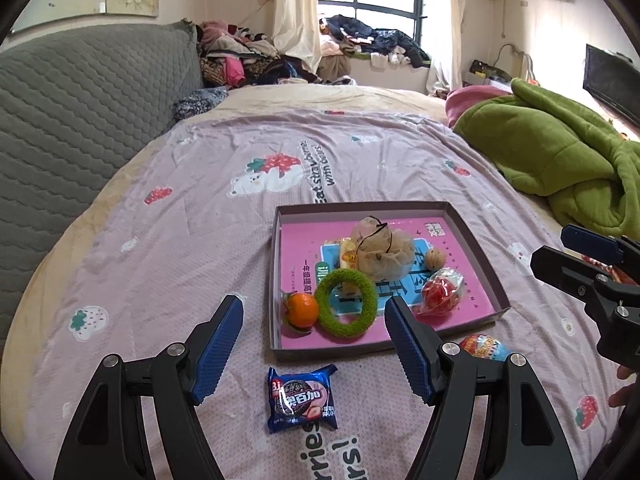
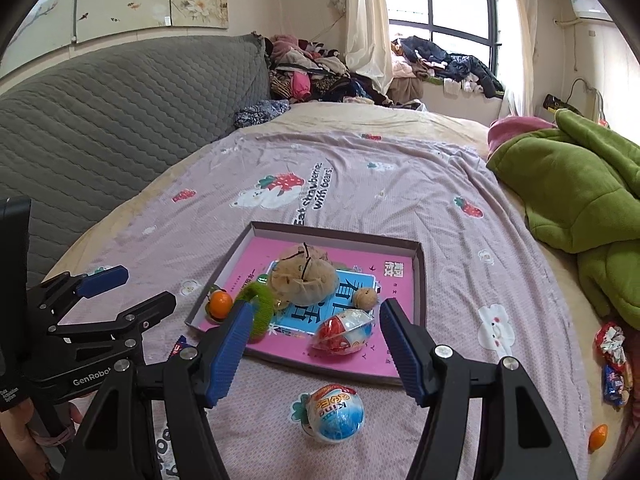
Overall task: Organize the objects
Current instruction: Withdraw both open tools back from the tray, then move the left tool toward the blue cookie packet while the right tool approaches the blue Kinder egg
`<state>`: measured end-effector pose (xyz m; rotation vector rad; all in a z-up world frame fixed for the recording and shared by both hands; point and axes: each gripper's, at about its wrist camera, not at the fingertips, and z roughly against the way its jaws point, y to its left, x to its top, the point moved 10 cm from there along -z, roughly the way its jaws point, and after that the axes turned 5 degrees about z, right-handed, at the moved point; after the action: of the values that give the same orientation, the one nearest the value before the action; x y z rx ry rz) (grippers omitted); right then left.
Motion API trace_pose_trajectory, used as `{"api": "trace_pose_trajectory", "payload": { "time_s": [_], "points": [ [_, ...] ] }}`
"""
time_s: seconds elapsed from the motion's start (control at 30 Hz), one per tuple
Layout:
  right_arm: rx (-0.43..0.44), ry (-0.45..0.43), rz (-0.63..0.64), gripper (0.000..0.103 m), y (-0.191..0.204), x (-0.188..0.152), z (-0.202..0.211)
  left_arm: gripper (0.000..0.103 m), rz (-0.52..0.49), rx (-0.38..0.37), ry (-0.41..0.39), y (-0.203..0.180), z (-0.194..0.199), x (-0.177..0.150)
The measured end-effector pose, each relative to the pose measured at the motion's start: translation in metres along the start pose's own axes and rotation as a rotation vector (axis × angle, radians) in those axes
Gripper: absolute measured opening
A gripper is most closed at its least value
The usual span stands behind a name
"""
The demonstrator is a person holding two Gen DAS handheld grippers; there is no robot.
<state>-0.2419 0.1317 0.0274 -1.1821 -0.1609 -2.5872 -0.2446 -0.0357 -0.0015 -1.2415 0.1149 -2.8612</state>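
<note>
A shallow box lid with a pink bottom (image 1: 476, 236) (image 2: 404, 272) lies on the bed. It holds an orange (image 1: 303, 310) (image 2: 220, 304), a green fuzzy ring (image 1: 346, 302) (image 2: 262, 306), a beige mesh pouch (image 1: 382, 250) (image 2: 303, 278), a walnut (image 1: 434, 259) (image 2: 366, 298) and a red-white wrapped egg (image 1: 440, 292) (image 2: 343, 333). My left gripper (image 1: 314, 352) is open above a blue cookie packet (image 1: 302, 398) lying on the sheet. My right gripper (image 2: 316, 354) is open above a blue-white toy egg (image 2: 334, 412) (image 1: 484, 347) in front of the box.
A green blanket (image 1: 560, 152) (image 2: 576, 188) is heaped at the right. Wrapped sweets (image 2: 612, 360) and a small orange (image 2: 598, 437) lie at the right edge of the bed. A grey padded headboard (image 1: 80, 120) runs along the left. Clothes are piled at the back.
</note>
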Motion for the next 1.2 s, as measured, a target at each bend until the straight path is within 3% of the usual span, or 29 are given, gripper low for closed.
{"api": "trace_pose_trajectory", "payload": {
  "time_s": [0.8,1.2],
  "points": [
    [-0.032,-0.082,0.012,0.066,0.010,-0.002,0.083,0.075,-0.036,-0.001,-0.079,-0.012,0.088,-0.005],
    [-0.031,-0.085,0.011,0.066,0.011,-0.016,0.093,0.075,-0.044,0.000,-0.062,-0.014,0.097,-0.021]
  ]
}}
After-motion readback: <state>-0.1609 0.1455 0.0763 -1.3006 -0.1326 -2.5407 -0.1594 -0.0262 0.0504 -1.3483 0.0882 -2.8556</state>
